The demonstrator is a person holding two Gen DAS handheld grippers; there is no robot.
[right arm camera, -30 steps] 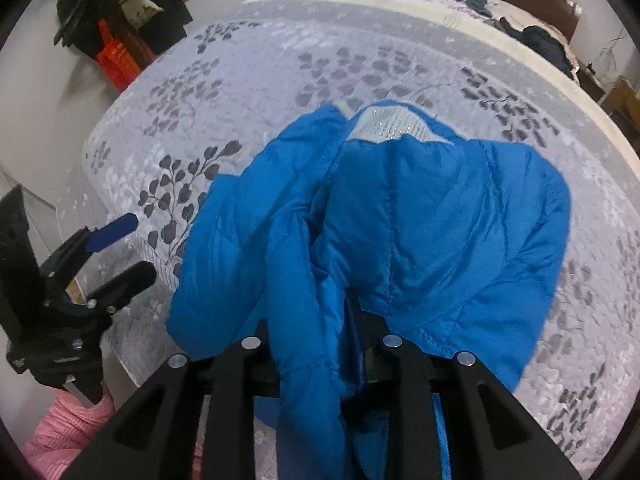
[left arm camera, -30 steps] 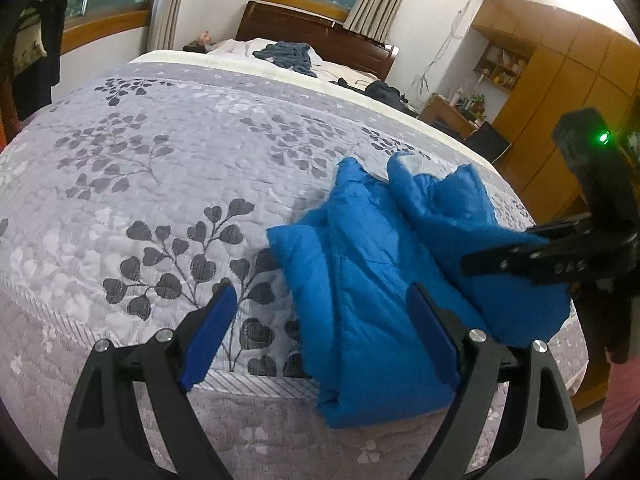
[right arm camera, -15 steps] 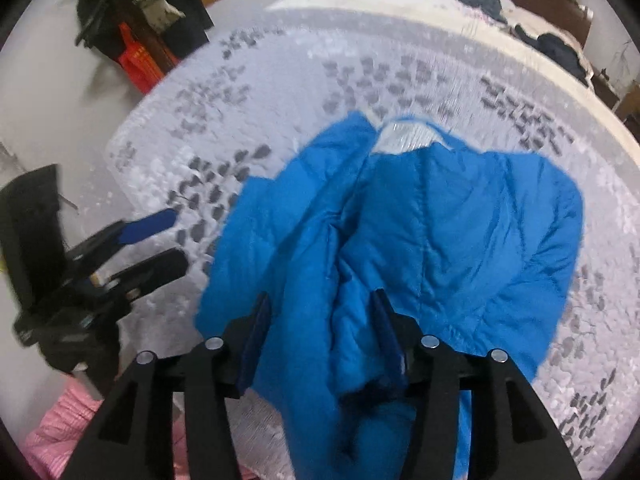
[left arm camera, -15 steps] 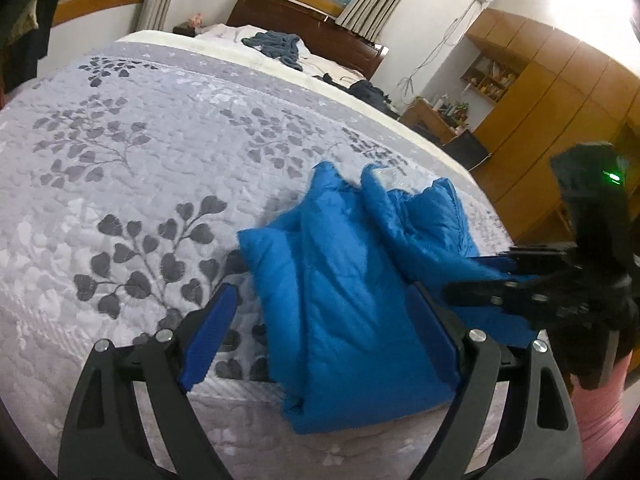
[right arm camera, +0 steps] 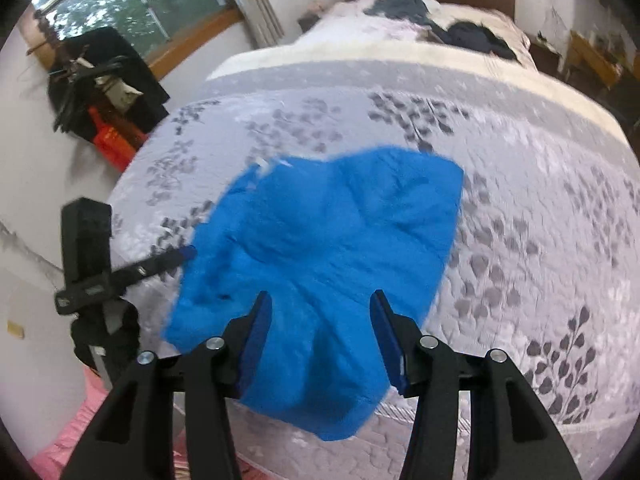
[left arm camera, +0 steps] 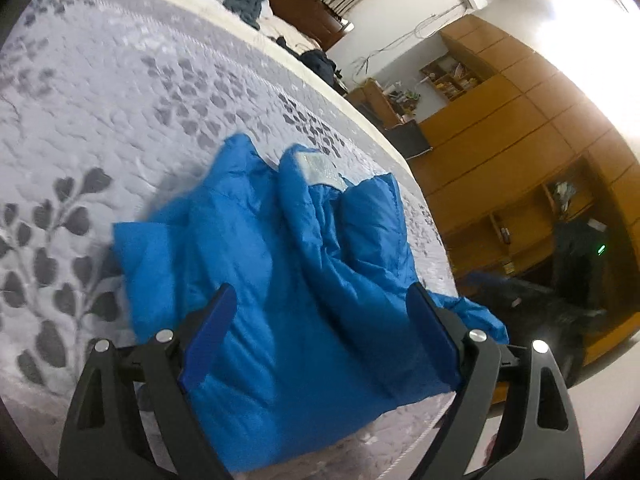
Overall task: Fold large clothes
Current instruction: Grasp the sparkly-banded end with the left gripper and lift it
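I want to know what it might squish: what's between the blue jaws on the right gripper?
In the right wrist view, the blue jacket on the bed shows between the open right gripper jaws.

jacket (left arm camera: 304, 280): blue quilted cloth, puffy, faint sheen
bedspread (left arm camera: 120, 120): grey stitched cloth, pebbled, leaf print, slightly glossy
left gripper (left arm camera: 320, 332): matt black plastic, blue pads (left arm camera: 208, 328), bright metal screws
right gripper (right arm camera: 320, 332): same matt black plastic
wardrobe (left arm camera: 520, 120): smooth varnished wood

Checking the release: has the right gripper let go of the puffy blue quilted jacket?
Yes. The right gripper, earlier shut on the jacket, is open and pulled back toward the bed's near edge.
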